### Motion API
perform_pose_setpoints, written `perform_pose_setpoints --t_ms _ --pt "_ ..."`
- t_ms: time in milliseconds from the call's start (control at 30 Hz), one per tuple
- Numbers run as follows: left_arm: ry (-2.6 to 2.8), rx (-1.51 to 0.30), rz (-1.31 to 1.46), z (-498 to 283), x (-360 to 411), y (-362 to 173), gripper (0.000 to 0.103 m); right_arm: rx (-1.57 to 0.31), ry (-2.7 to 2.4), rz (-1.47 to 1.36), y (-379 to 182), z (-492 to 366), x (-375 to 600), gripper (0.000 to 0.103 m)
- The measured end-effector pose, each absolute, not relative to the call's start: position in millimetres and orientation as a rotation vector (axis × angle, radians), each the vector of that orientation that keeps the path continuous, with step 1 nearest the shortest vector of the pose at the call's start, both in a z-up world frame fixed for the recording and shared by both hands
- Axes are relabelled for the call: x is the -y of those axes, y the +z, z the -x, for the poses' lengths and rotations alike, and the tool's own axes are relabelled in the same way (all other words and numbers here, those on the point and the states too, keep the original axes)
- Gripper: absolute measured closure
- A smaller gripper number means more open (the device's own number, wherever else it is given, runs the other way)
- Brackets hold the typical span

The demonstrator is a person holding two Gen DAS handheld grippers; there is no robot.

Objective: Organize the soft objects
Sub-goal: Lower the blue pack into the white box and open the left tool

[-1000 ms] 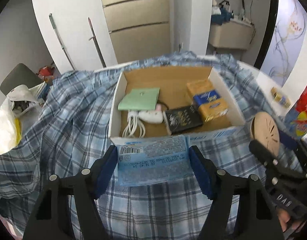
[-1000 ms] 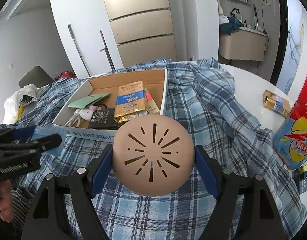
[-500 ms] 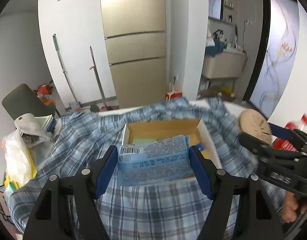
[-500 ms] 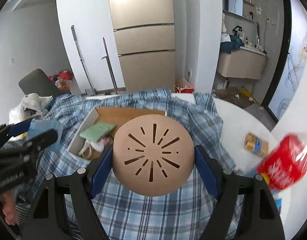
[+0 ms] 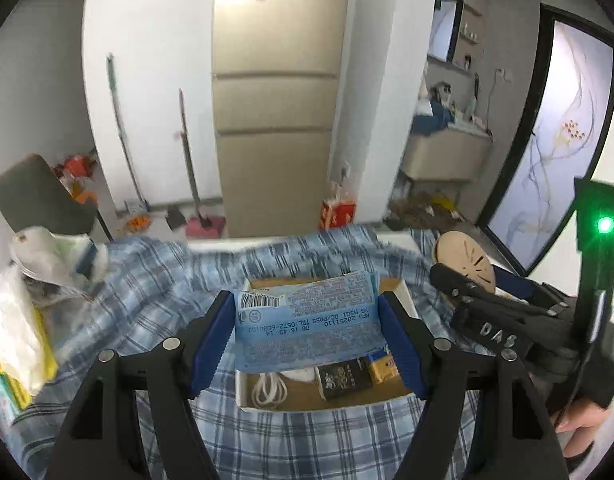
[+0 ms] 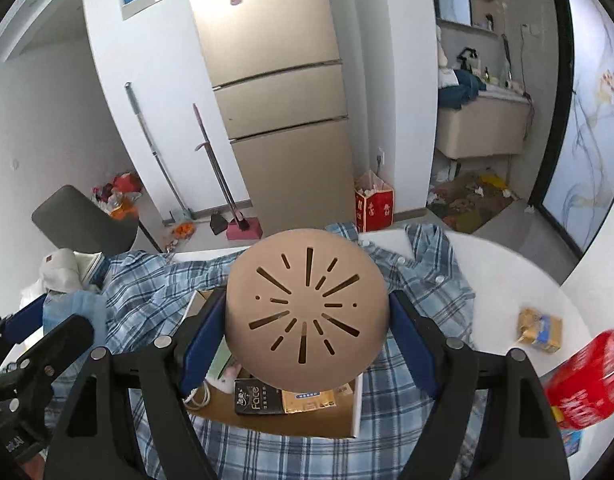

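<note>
My left gripper [image 5: 307, 330] is shut on a light blue soft packet [image 5: 307, 320] and holds it high above the cardboard box [image 5: 327, 398]. My right gripper [image 6: 307, 320] is shut on a round tan slotted disc [image 6: 307, 308], also high above the box [image 6: 307, 420]. The disc shows in the left wrist view [image 5: 465, 262] to the right. The box sits on a blue plaid shirt [image 5: 155, 280] spread over the table. It holds a white cable [image 5: 269, 390], a black packet [image 6: 257, 400] and a yellow packet [image 6: 311, 400].
A red bag [image 6: 583, 384] and a small yellow pack [image 6: 539, 330] lie on the white table [image 6: 503, 280] at the right. A grey chair [image 6: 83, 224] and white bags [image 5: 23, 312] stand at the left. A fridge [image 6: 283, 120] and brooms are behind.
Both grippers have risen well above the table with their loads. The box now looks smaller and lies below the held items.
</note>
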State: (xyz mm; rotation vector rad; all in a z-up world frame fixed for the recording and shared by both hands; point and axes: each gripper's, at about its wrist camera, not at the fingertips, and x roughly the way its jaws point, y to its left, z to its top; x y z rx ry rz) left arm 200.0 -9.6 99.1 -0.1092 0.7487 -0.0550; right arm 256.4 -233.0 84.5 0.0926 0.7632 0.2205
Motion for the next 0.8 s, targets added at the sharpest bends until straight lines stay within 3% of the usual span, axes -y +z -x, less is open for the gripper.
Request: perform_pose_setpoints --t_ms 233,567,700,800 --pt "-0.017 -0.86 0.101 -230.6 2.2 47.2 0.029 -0.878 0.204 -0.012 24.0 -272.9 222.8 0.025" --pt "-0.028 -0.972 0.124 -256.5 -0.1 -6.8 0.029 -0.963 0.241 0.048 -6.0 -278.0 206.1 0.024" --pt "-0.031 -0.954 0.14 -262.9 -0.3 -18.9 0.02 -0.981 0.229 0.052 -12.3 -281.2 205.6 0.024" --pt "-0.036 -0.954 0.146 -265.5 -2.5 -21.7 0.019 -0.986 0.224 0.048 -14.8 -284.3 208.9 0.024"
